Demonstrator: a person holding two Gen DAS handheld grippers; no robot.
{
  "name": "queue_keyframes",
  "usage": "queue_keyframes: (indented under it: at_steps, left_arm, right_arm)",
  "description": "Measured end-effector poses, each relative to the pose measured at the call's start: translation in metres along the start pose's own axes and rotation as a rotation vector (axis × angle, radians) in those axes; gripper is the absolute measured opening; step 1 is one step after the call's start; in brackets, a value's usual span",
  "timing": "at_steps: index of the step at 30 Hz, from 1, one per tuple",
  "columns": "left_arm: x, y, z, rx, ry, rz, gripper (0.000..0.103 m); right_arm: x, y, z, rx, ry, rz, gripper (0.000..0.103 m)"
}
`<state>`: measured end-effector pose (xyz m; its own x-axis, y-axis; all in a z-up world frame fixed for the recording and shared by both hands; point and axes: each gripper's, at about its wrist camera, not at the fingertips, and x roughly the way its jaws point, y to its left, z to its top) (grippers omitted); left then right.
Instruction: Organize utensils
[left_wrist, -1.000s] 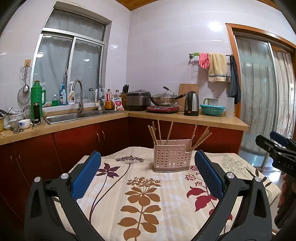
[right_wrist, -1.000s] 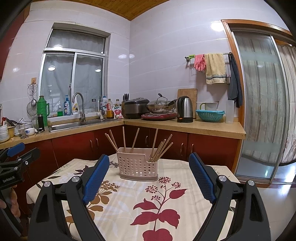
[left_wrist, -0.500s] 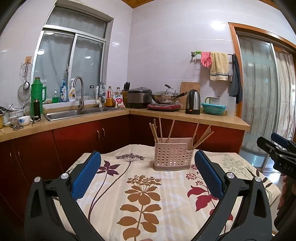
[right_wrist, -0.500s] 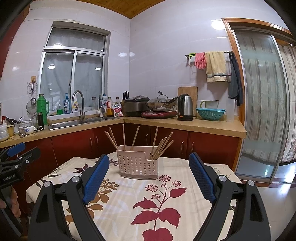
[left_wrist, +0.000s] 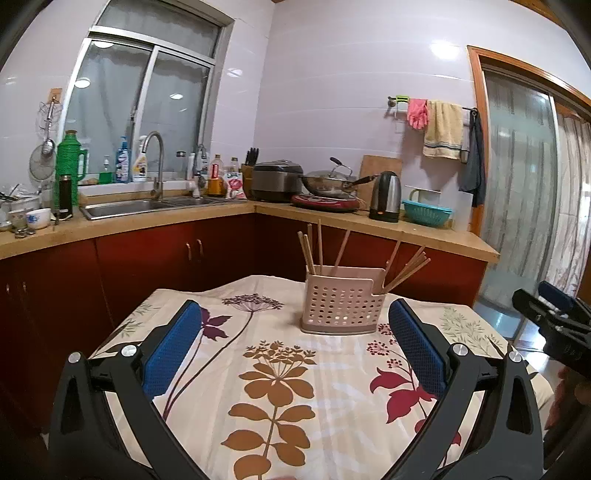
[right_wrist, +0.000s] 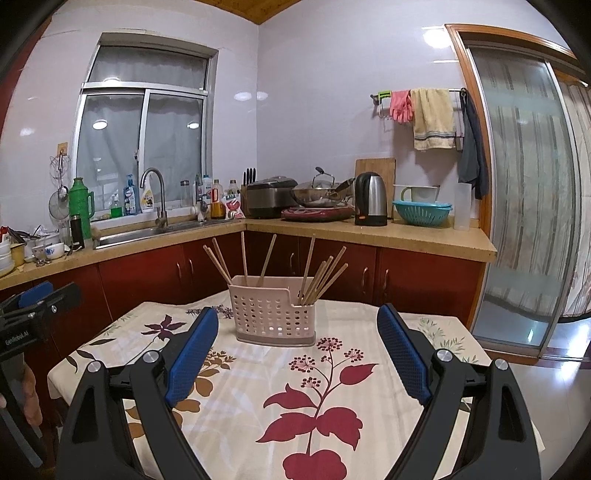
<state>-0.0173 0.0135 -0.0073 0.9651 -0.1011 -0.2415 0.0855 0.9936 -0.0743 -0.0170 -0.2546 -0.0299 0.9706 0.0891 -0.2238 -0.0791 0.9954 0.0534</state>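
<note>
A pink perforated utensil holder stands at the far side of a table with a floral cloth; it also shows in the right wrist view. Several wooden chopsticks stand in its two compartments, some upright on the left, a bunch leaning on the right. My left gripper is open and empty, held above the cloth short of the holder. My right gripper is open and empty, also short of the holder. Each gripper shows at the edge of the other's view.
A kitchen counter with red cabinets runs behind the table, holding a sink, kettle, wok, rice cooker and teal colander. A sliding glass door is on the right. The table's far edge is just behind the holder.
Both views have tilted slightly and the holder sits a little lower in frame. Both grippers stay open and empty; nothing on the table moved.
</note>
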Motion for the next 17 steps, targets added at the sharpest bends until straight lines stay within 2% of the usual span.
queue_keyframes:
  at_steps: [3,10,17]
  left_arm:
    - [0.006,0.001,-0.002,0.008,-0.008,0.023,0.099]
    - [0.044,0.005,-0.008,0.038,0.059,0.066,0.099]
    - [0.125,0.04,-0.036,-0.002,0.24,0.109,0.099]
  right_arm:
    - [0.007,-0.001,-0.002,0.003,0.018,0.001,0.085]
    - [0.029,-0.006,-0.008,0.012,0.062,-0.009,0.085]
    - [0.074,-0.04,-0.03,0.038,0.117,-0.059,0.085]
